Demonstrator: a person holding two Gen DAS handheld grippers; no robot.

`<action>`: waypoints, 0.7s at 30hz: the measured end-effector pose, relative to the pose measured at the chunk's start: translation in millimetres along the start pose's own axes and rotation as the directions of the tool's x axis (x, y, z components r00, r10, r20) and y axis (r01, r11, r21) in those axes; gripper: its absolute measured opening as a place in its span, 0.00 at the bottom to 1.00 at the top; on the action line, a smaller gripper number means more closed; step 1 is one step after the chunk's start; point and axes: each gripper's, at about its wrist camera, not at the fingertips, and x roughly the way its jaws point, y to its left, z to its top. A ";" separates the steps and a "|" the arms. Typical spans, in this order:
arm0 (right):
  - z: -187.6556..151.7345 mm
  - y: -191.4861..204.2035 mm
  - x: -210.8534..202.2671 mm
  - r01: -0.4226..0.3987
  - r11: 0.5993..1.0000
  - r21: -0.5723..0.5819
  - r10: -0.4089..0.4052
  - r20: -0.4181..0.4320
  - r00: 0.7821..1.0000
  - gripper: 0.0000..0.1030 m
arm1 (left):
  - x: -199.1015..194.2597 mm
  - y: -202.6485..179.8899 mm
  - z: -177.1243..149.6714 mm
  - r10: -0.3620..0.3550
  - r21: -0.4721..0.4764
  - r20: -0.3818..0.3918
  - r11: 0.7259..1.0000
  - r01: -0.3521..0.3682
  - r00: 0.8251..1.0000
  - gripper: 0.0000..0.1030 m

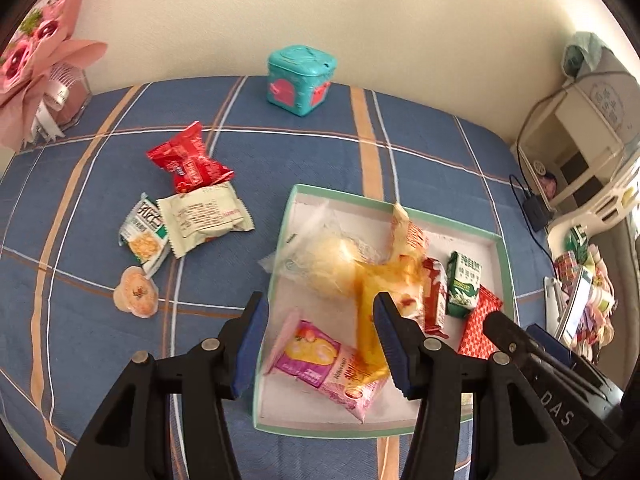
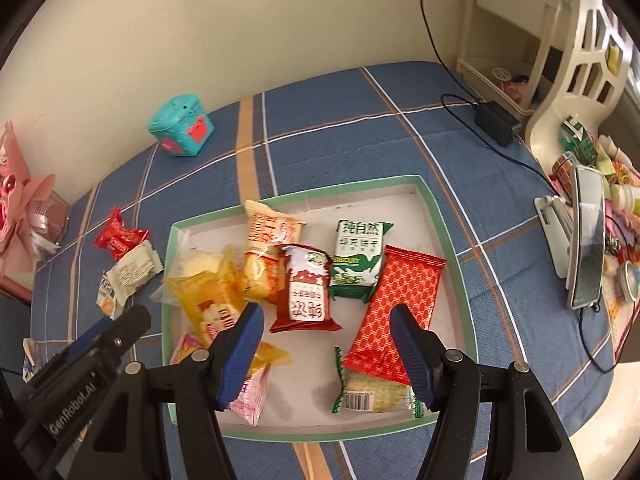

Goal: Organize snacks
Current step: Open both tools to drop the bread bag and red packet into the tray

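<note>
A shallow white tray with a green rim (image 1: 280,240) (image 2: 448,220) lies on the blue plaid cloth and holds several snack packets. Among them are a yellow packet (image 1: 368,304) (image 2: 208,300), a pink packet (image 1: 316,356), a green biscuit pack (image 2: 358,256), a dark red pack (image 2: 306,292) and a red patterned pack (image 2: 396,296). My left gripper (image 1: 320,344) is open and empty over the tray's near left part. My right gripper (image 2: 328,356) is open and empty over the tray's near side. On the cloth left of the tray lie a red packet (image 1: 188,160), a cream packet (image 1: 208,216), a green-white packet (image 1: 144,232) and a jelly cup (image 1: 136,292).
A teal cube box (image 1: 298,80) (image 2: 182,126) stands at the back by the wall. A pink bouquet (image 1: 36,72) is at the far left. A phone on a stand (image 2: 586,236), a charger with cable (image 2: 496,122) and a cluttered shelf (image 2: 560,40) are at the right.
</note>
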 end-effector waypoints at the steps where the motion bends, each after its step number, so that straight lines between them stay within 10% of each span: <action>1: 0.2 2.3 0.4 0.000 1.000 -0.006 0.000 0.000 1.000 0.67 | 0.3 3.3 0.4 0.004 -0.009 -0.001 1.000 -0.004 1.000 0.55; 21: -7.9 28.6 16.8 -0.028 0.998 -0.059 0.027 -0.021 0.999 0.99 | 9.4 53.9 4.3 0.138 -0.091 -0.012 0.986 -0.139 0.990 0.82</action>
